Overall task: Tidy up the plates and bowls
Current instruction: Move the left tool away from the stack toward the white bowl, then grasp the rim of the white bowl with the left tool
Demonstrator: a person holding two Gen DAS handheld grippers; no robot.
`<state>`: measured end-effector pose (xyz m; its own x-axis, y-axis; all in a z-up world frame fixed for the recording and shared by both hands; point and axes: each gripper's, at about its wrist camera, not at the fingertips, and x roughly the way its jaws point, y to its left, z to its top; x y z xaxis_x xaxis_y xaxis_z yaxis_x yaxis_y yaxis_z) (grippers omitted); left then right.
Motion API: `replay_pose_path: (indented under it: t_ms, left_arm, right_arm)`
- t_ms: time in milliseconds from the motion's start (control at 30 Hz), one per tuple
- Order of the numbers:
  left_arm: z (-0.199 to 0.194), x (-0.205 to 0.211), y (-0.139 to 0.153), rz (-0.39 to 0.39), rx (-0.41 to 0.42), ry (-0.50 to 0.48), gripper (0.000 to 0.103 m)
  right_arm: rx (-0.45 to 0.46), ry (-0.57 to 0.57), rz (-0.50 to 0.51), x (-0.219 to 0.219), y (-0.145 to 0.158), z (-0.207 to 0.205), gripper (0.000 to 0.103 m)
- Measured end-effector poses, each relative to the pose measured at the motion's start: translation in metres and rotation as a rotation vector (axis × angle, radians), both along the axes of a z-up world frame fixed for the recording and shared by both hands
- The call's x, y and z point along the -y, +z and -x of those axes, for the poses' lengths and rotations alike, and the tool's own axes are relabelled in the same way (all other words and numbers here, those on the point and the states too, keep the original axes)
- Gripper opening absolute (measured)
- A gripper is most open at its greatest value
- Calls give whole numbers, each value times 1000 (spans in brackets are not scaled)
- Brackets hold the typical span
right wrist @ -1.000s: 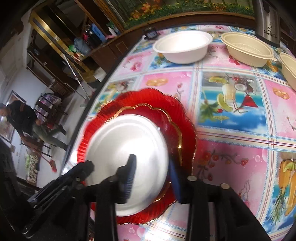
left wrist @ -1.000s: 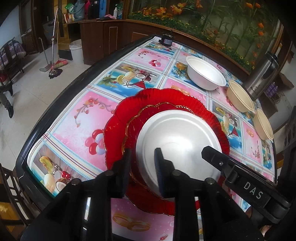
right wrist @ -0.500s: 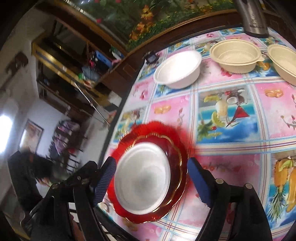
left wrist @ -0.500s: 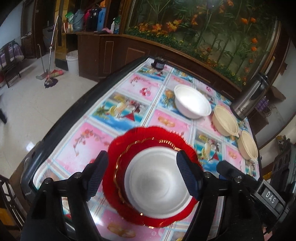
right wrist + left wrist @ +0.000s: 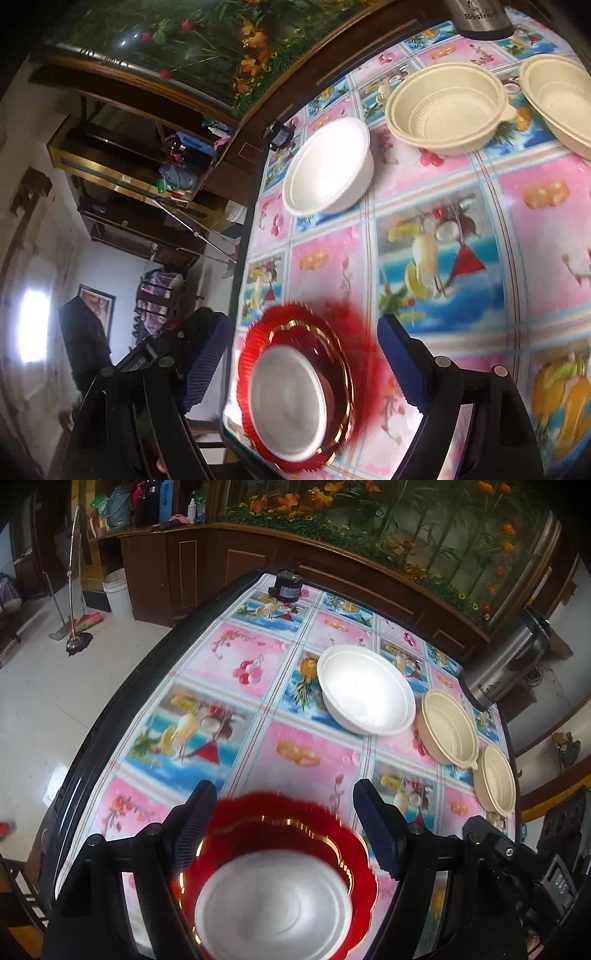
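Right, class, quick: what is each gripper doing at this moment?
Left gripper: open, holding nothing, above the plate stack.
Right gripper: jaws opening, nothing between them, also above the stack.

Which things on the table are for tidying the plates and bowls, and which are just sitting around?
For the job:
- white plate on top of the red plates
- white bowl
- two cream bowls

Just lying about:
- steel flask at the table's far edge
- small black gadget at the far end
- mop on the floor
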<state>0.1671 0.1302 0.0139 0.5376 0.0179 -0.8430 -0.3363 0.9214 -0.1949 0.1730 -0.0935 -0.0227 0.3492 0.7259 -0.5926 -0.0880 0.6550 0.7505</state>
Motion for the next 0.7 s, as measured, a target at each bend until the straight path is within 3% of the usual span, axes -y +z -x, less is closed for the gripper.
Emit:
replay_pose_path:
  t_ms: [367, 700]
  left_arm:
    - [-92, 3, -28, -14, -108, 3, 76]
    - [-135, 8, -53, -20, -145, 12, 76]
  right_arm:
    - [-47, -88, -4, -3, -2, -88, 83]
    - [-83, -115, 73, -16, -28, -137, 72]
